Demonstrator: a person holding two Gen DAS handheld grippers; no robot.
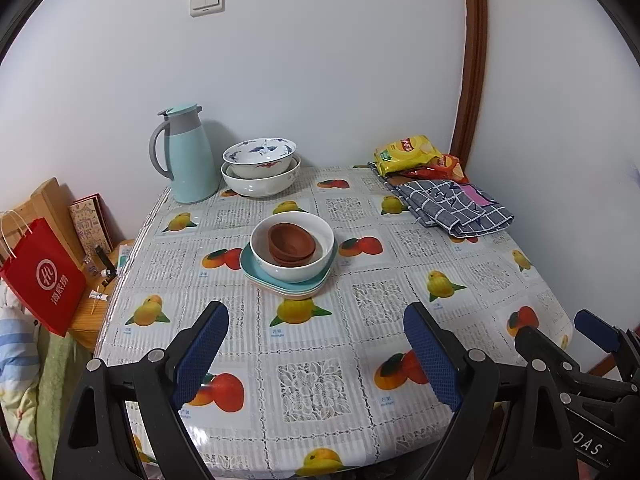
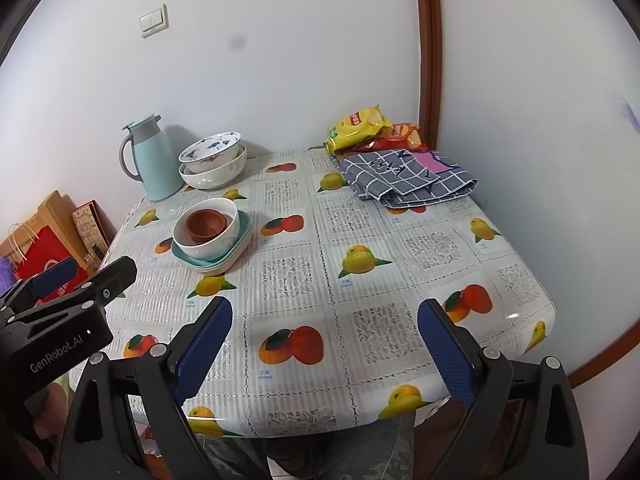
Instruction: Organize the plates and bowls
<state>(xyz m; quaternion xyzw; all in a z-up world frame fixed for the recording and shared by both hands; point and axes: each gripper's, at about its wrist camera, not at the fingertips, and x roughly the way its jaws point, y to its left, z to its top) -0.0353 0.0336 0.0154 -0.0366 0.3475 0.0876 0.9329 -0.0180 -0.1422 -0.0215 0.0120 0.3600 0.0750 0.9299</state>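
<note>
Left gripper (image 1: 316, 354): hovering over the near edge of the table, jaws wide apart, nothing between the blue pads, just fruit-print cloth below.
Right gripper (image 2: 324, 356): same story on the other side, jaws spread wide, empty, poised above the near edge.
Table (image 1: 400, 280): covered in a glossy cloth printed with mangoes and lace squares.
Centre stack: and here's the action spot. A white bowl (image 1: 298, 266) sits on a pile of teal and pale plates (image 1: 280, 286), mid-table, well ahead of both grippers.
Inside it: brown bowls (image 1: 290, 244), nested, tilted a little against the white bowl's wall.
Back stack: a blue-patterned bowl (image 1: 260, 152) nested in a larger white bowl (image 1: 260, 186), up against the wall.
Jug: a mint thermal jug (image 1: 190, 160) just beside that back stack, on its left.
Far right corner: snack bags (image 1: 412, 154), yellow and red, with a folded checked cloth (image 1: 452, 206) in front.
Off the table, left: a red paper bag (image 1: 44, 280) beside wooden boards.
</note>
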